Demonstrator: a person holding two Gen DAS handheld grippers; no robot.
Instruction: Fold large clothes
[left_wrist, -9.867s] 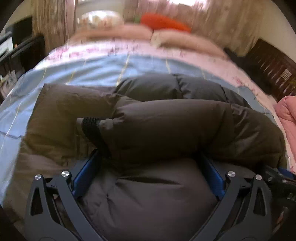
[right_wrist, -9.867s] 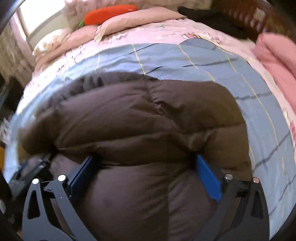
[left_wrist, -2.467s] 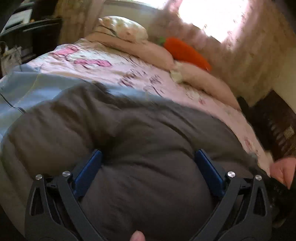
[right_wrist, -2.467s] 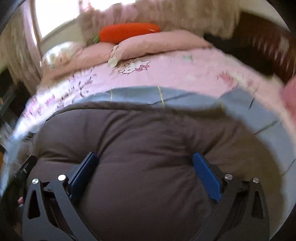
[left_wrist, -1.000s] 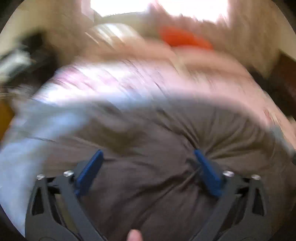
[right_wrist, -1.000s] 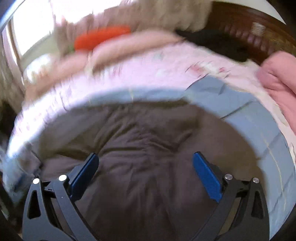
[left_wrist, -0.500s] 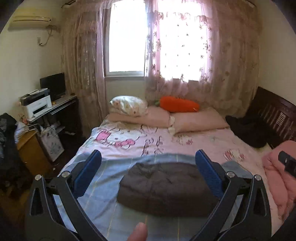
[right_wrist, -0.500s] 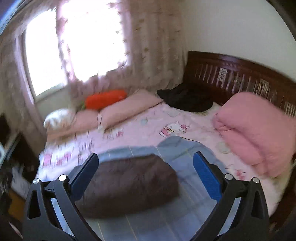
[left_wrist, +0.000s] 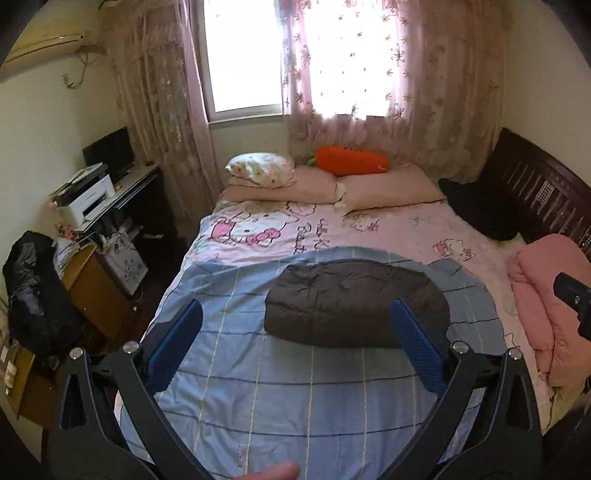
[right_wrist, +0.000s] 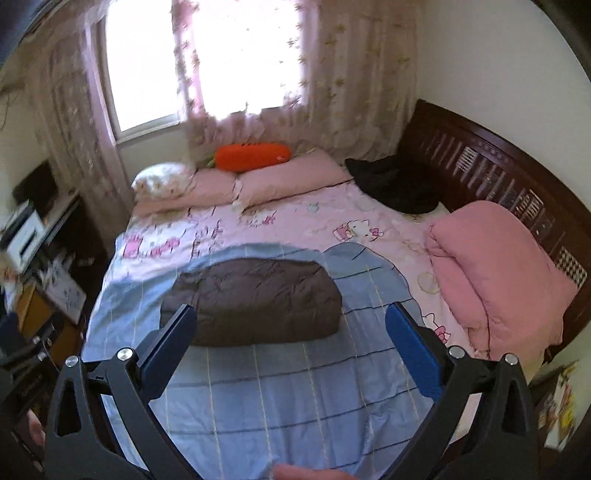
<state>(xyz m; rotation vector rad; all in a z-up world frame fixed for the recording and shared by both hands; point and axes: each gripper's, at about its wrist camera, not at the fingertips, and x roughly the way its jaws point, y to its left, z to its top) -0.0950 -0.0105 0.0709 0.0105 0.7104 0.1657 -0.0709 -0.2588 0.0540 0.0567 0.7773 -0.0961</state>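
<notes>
A brown puffy jacket (left_wrist: 354, 304) lies folded into a compact bundle on a blue checked sheet (left_wrist: 288, 398) in the middle of the bed; it also shows in the right wrist view (right_wrist: 255, 306). My left gripper (left_wrist: 295, 343) is open and empty, held well back and above the bed. My right gripper (right_wrist: 291, 339) is open and empty, also far back from the jacket. Both pairs of blue fingertips (left_wrist: 415, 343) frame the bundle without touching it.
A rolled pink quilt (right_wrist: 498, 273) lies at the bed's right edge by the dark headboard (right_wrist: 498, 170). Pillows (left_wrist: 384, 186), an orange carrot cushion (left_wrist: 351, 160) and a black garment (left_wrist: 476, 206) are at the far end. A desk with a printer (left_wrist: 86, 195) stands left.
Both grippers let go of the jacket and pulled far back and up from it. The jacket now lies folded and alone on the blue sheet.
</notes>
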